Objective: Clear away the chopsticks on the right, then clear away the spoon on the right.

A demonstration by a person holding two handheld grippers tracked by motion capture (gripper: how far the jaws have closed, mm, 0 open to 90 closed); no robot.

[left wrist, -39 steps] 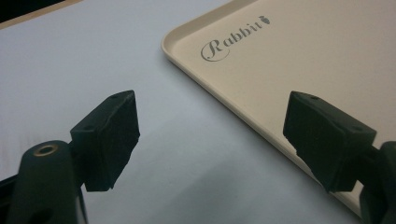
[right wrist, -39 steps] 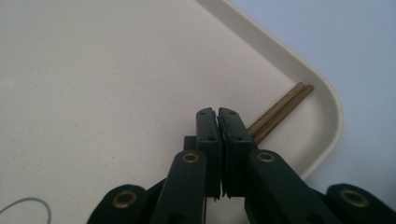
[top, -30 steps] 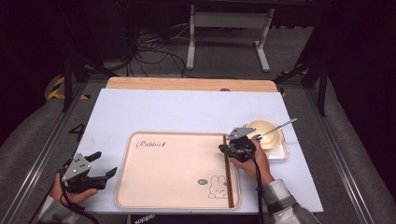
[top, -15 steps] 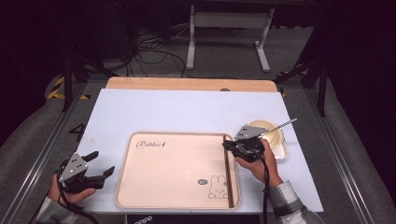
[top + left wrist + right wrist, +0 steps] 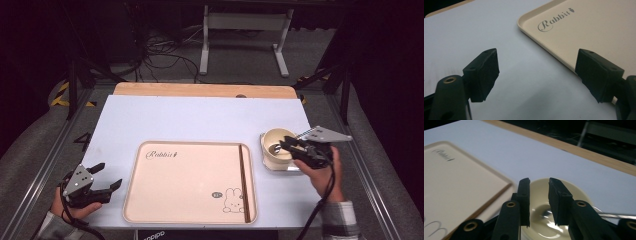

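Observation:
A cream tray [image 5: 190,182] printed with "Rabbit" lies on the white table top. One brown chopstick [image 5: 243,180] rests along its right side, also seen as the chopstick [image 5: 491,200] on the tray [image 5: 456,182]. Right of the tray stands a cream bowl [image 5: 276,142] with something shiny inside. My right gripper [image 5: 286,145] hovers over the bowl [image 5: 576,192]; its jaws [image 5: 539,181] have just been opening, with a narrow gap and nothing between them. My left gripper [image 5: 107,175] rests open at the tray's left, its jaws [image 5: 536,53] wide over bare table beside the tray [image 5: 586,27].
The bowl sits on a clear plate [image 5: 272,162]. A thin metal handle [image 5: 609,215] sticks out past the bowl's right side. A wooden strip [image 5: 205,90] runs along the table's far edge; beyond it are dark floor, cables and a stand.
My right gripper has moved right and up from the far end of the chopstick on the tray to above the bowl, its jaws parting. The left gripper has stayed put.

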